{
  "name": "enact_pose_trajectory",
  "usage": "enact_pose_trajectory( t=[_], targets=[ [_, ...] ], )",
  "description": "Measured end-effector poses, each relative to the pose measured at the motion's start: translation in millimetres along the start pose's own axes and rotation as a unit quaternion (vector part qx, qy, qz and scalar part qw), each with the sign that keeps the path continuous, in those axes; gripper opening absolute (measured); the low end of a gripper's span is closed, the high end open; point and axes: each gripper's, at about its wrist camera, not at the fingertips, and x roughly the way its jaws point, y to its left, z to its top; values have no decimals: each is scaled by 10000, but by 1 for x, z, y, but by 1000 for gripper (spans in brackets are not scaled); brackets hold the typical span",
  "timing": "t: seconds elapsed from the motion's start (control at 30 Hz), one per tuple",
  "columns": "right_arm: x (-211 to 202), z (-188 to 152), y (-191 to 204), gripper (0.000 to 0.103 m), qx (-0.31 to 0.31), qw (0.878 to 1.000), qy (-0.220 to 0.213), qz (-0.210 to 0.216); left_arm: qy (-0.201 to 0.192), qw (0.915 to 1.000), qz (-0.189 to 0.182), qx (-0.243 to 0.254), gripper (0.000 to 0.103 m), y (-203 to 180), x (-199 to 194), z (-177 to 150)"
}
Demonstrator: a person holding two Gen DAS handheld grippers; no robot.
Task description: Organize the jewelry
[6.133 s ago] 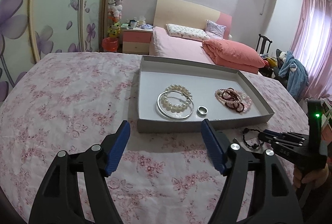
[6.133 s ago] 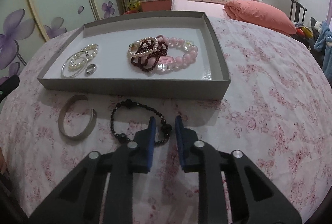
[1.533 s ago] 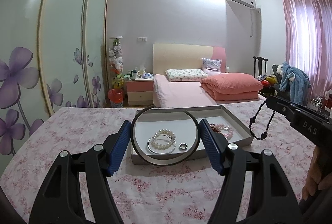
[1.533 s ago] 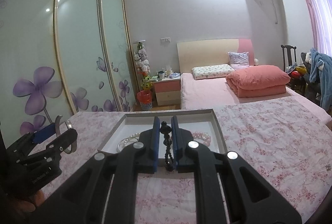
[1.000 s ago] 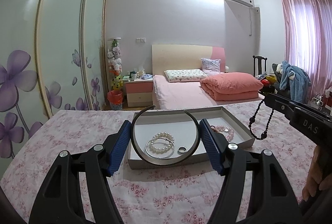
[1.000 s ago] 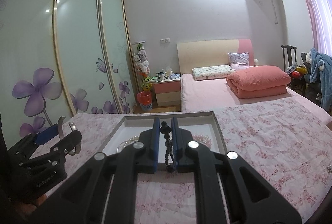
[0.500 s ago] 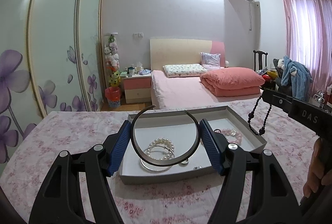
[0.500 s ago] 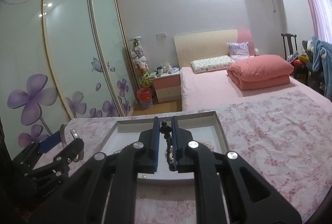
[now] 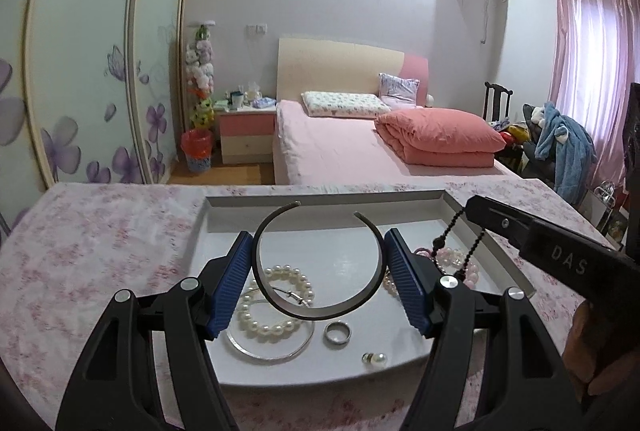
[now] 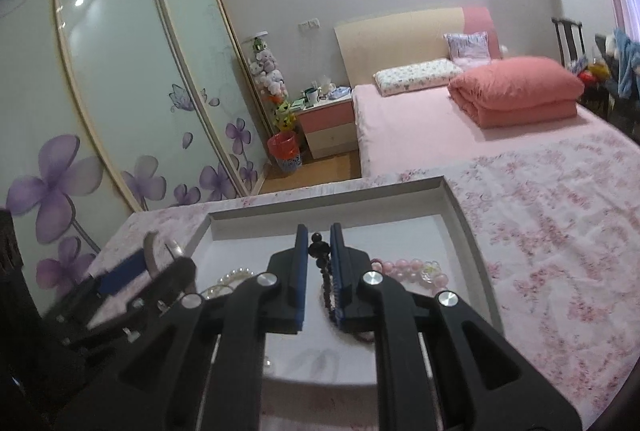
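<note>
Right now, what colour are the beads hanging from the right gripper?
Black, on the bead bracelet hanging from the right gripper; clearest in the left wrist view.

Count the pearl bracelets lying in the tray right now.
1 clearly: a white pearl bracelet on the tray's left side, lying on a thin silver bangle. More beaded pieces at the right sit partly hidden behind the left tool, so another may be there.

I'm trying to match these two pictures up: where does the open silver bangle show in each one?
Left wrist view: the silver cuff bangle sits centre frame, clamped between the left gripper pads, above the grey tray.
Right wrist view: only its ends poke up at lower left.
Shared landmark: the pink bead bracelet in the tray.
</note>
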Motion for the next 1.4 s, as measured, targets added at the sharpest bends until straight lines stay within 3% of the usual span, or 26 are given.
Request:
enact_pose_trajectory(
  t=[0.07, 0.1, 0.13, 0.5, 0.87, 1.07, 1.2, 1.4],
  targets=[
    [0, 0, -6, 20, 146, 9999, 6, -53, 61, 9999, -38, -104, 70, 3, 5, 0],
    [-3, -1, -9, 36, 189, 9998, -28, -45, 39, 9999, -51, -140, 72, 5, 3, 1],
    [-6, -2, -11, 44, 188, 9998, -80, -60, -22, 9999, -42, -151, 77, 8, 0, 1],
    [-56, -15, -13, 46, 210, 9993, -204, -242, -436, 9973, 577, 83, 79, 28, -54, 2],
    [-117, -35, 14, 55, -53, 9984, -382, -410, -417, 9933, 1074, 47, 83, 45, -103, -17],
    [-144, -47, 27, 69, -223, 9976, -467, -461, -367, 9926, 1158, -81, 91, 48, -129, -27],
    [-160, -60, 35, 95, -348, 9969, -513, -494, -403, 9923, 1146, -222, 99, 49, -148, -34],
    [-180, -80, 53, 99, -844, 9896, -751, -886, -535, 9917, 1114, -365, 101, 47, -172, -44]
  ],
)
